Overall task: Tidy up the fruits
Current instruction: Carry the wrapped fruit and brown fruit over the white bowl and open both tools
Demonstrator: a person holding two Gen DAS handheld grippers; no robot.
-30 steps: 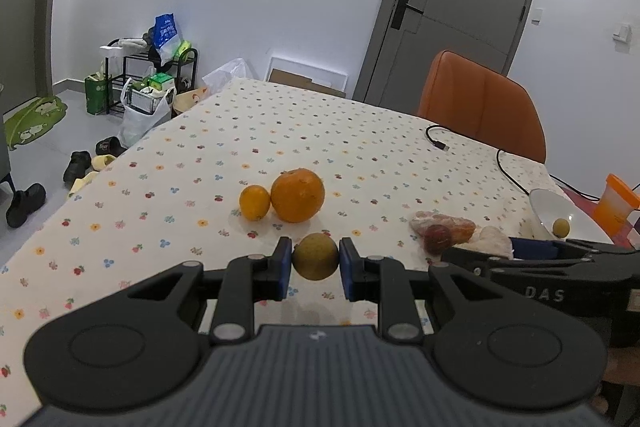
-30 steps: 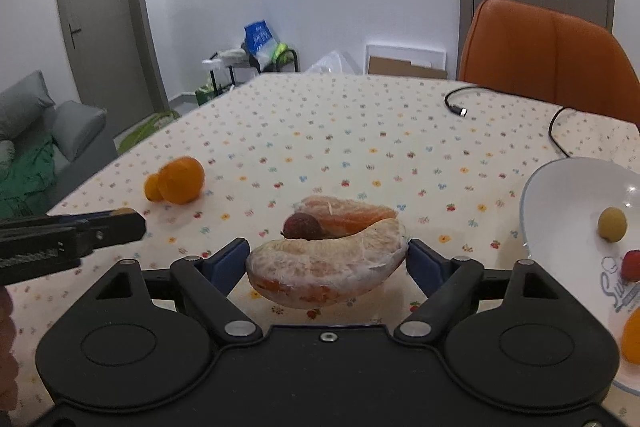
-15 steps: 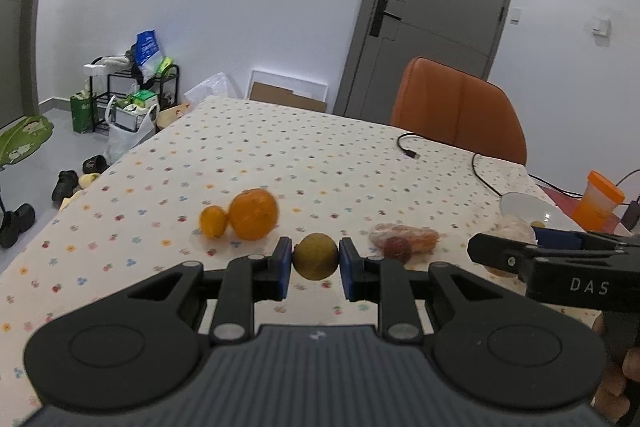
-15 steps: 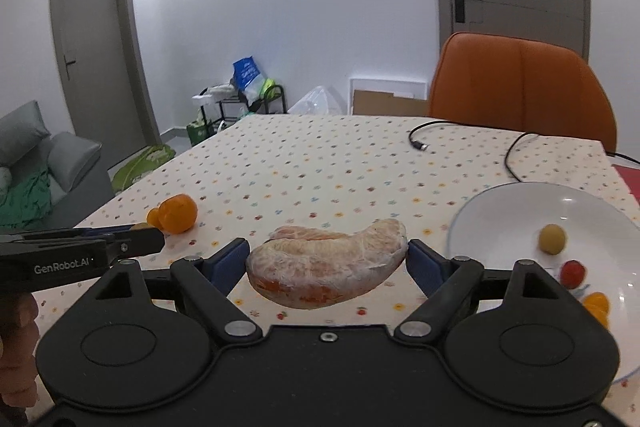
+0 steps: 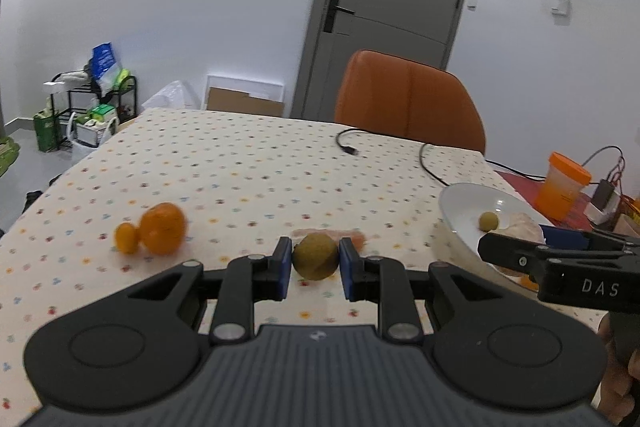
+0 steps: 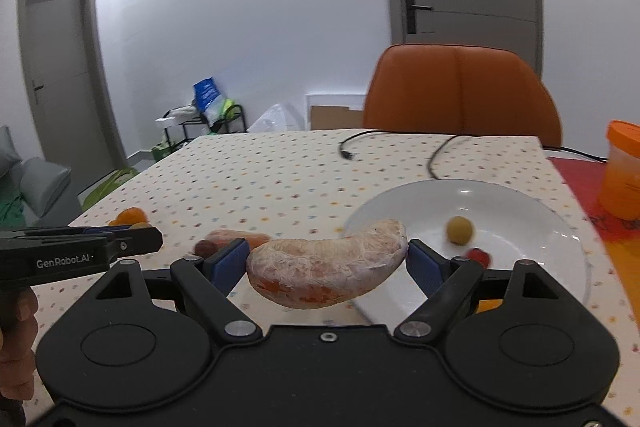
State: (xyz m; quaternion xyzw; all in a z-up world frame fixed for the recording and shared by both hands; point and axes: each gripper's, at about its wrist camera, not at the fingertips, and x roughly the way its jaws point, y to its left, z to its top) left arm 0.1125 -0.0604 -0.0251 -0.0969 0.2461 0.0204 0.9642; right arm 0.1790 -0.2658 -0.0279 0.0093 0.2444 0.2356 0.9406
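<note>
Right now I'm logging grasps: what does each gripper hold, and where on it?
The left gripper pinches a small yellow-green round fruit across its middle. The right gripper clamps a peeled pomelo segment at its two ends.

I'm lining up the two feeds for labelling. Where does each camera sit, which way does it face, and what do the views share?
Left wrist: on the left gripper, looking forward across the dotted tablecloth; its fingers clamp a round yellow-green fruit; the right gripper shows at the right edge.
Right wrist: on the right gripper, facing the white plate; it holds a peeled pomelo segment; a hand shows at left.
Shared: plate, orange chair, black cable.
</note>
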